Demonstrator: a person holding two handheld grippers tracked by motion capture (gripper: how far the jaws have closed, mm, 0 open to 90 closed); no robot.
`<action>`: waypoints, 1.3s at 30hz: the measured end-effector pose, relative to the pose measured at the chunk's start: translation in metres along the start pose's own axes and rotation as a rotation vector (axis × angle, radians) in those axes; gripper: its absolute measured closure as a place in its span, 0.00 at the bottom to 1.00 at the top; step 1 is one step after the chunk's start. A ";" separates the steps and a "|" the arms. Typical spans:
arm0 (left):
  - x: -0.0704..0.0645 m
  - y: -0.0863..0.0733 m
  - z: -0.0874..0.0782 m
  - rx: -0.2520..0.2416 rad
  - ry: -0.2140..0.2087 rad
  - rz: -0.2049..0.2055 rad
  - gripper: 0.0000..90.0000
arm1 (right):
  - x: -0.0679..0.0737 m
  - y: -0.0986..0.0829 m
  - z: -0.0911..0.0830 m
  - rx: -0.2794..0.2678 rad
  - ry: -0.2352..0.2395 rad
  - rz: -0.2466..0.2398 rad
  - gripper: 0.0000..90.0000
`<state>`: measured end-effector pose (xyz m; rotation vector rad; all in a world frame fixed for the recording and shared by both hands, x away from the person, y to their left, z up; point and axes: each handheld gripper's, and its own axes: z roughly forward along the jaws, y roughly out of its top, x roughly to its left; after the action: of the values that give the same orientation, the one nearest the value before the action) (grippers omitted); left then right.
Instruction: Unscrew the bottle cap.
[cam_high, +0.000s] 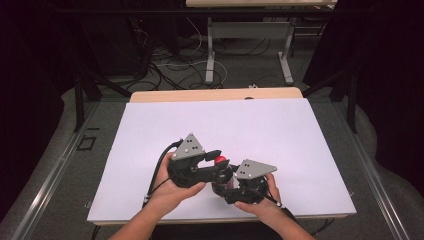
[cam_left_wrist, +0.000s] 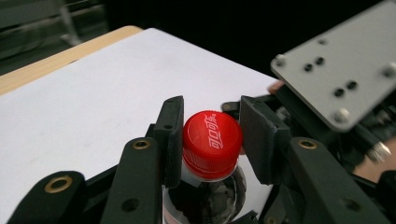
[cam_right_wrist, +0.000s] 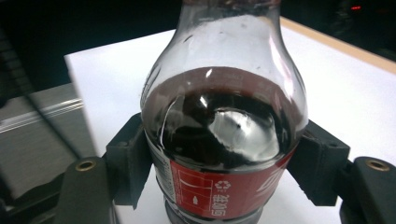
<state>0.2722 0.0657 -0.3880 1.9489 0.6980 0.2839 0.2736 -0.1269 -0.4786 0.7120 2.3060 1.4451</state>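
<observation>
Here's a cola bottle (cam_right_wrist: 224, 135) standing upright on the white sheet (cam_high: 250, 125) that covers the tabletop (cam_high: 215, 94), near the sheet's front edge and about midway along it. Both grippers are on the bottle at once.

The right gripper (cam_right_wrist: 224, 158) has the body: in the right gripper view its two black fingers (cam_right_wrist: 128, 158) press against either side of the bottle, at the top of the red label (cam_right_wrist: 219, 189), closed down firmly on the glossy wall. Dark drink fills the bottle to the shoulder, clear neck above it.

Up top, the left gripper (cam_left_wrist: 210, 140) is at the red cap (cam_left_wrist: 212, 142). In the left gripper view, one finger (cam_left_wrist: 170, 135) lies flat against the cap's side, and the other sits right at the opposite side, touching or very nearly so: a narrow setting, closed on the cap.

From the high view, the left gripper (cam_high: 192, 167) sits just left of the bottle, the right gripper (cam_high: 247, 182) just right of it and a bit nearer the front edge, with the cap (cam_high: 220, 160) peeking out red between them. A hand (cam_high: 172, 192) wraps each tool from below, and the grey three-cornered plates tilt toward one another over the bottle.
</observation>
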 end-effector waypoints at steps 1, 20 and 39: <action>-0.002 0.000 0.001 -0.003 0.018 -0.015 0.69 | 0.001 0.000 0.000 -0.002 -0.030 0.021 0.33; 0.024 0.004 -0.005 -0.042 -0.148 -0.020 0.50 | -0.011 0.000 -0.004 -0.021 0.069 0.040 0.33; 0.049 -0.004 -0.002 0.028 -0.440 0.147 0.68 | -0.003 0.000 0.000 0.000 0.189 -0.025 0.33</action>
<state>0.3092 0.0967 -0.3952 1.9997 0.2730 -0.0695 0.2757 -0.1284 -0.4786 0.5663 2.4450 1.5620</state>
